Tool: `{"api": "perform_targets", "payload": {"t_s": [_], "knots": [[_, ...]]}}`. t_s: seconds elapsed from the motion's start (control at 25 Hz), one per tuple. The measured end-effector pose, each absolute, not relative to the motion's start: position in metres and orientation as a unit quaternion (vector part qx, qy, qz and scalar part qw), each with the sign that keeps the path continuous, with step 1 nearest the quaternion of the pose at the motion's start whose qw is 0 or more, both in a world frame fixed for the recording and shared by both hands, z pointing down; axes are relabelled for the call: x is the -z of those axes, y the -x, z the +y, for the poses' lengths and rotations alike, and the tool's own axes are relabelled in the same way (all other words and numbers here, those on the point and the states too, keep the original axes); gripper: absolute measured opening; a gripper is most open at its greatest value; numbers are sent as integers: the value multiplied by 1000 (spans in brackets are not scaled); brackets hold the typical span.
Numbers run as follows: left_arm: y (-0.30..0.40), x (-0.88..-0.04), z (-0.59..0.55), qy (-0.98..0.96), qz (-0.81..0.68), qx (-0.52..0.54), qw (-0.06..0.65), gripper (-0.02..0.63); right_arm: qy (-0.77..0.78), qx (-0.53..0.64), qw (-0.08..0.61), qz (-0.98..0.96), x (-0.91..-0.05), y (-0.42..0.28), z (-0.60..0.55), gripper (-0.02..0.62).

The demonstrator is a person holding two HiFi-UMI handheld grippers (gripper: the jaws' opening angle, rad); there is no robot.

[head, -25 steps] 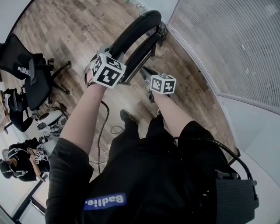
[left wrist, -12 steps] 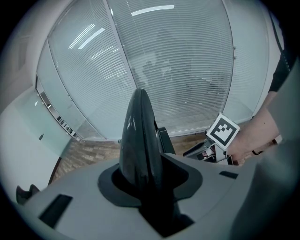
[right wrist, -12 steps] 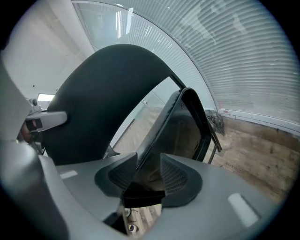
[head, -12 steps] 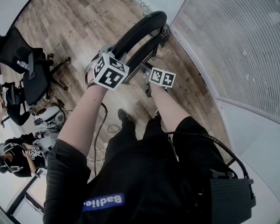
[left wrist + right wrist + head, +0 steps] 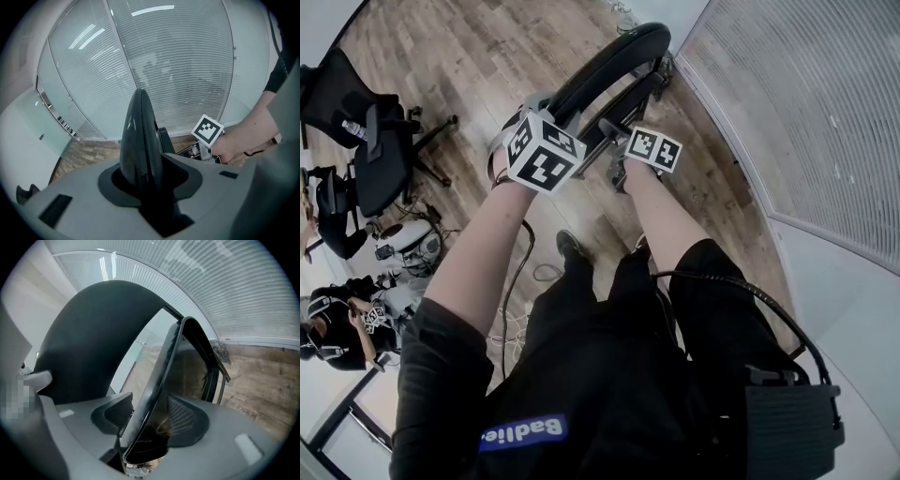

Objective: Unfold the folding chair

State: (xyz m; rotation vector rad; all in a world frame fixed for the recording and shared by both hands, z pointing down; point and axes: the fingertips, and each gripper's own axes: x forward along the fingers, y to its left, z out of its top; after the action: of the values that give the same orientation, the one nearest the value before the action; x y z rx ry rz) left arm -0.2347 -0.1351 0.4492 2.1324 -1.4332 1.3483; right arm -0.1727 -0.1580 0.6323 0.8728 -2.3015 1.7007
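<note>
The folding chair (image 5: 609,61) stood folded and upright on the wooden floor (image 5: 459,56), close beside a glass wall with blinds (image 5: 806,103); from the head view it showed as two black arcs lying close together, a thick outer one and a thinner one just inside it. The person stood over it with both arms stretched towards its top.

The left gripper (image 5: 147,180) was clamped on the edge of the thick outer arc (image 5: 140,136); the black edge rose straight out of the notch between the jaws, which sat snug against it on both sides; its marker cube (image 5: 542,150) lay against that arc in the head view.

The right gripper (image 5: 147,423) pointed at the inner part, a thin-rimmed panel (image 5: 159,376); its jaws had just been opening and stood wide, with the panel's rim running up between them and no longer squeezed; the broad dark arc (image 5: 89,333) filled the left of that view. Its cube (image 5: 654,150) sat just right of the left one, near the inner arc.

A black office chair (image 5: 366,141) stood well apart on the floor at the left; a thin cable (image 5: 511,300) trailed down by the person's legs.
</note>
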Motion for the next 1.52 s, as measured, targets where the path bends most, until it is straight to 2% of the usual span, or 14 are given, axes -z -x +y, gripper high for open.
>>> {"api": "perform_targets", "payload": {"t_s": [0.24, 0.64, 0.76, 1.52], "knots": [[236, -449, -134, -732, -489, -461, 118, 114, -292, -606, 45, -738, -639, 186, -169, 209], [235, -449, -132, -731, -490, -460, 117, 114, -295, -619, 40, -727, -653, 192, -171, 206], [232, -451, -130, -730, -490, -461, 114, 114, -286, -616, 25, -734, -652, 192, -170, 166], [219, -450, -120, -734, -487, -458, 118, 114, -272, -601, -11, -751, -643, 152, -148, 120]]}}
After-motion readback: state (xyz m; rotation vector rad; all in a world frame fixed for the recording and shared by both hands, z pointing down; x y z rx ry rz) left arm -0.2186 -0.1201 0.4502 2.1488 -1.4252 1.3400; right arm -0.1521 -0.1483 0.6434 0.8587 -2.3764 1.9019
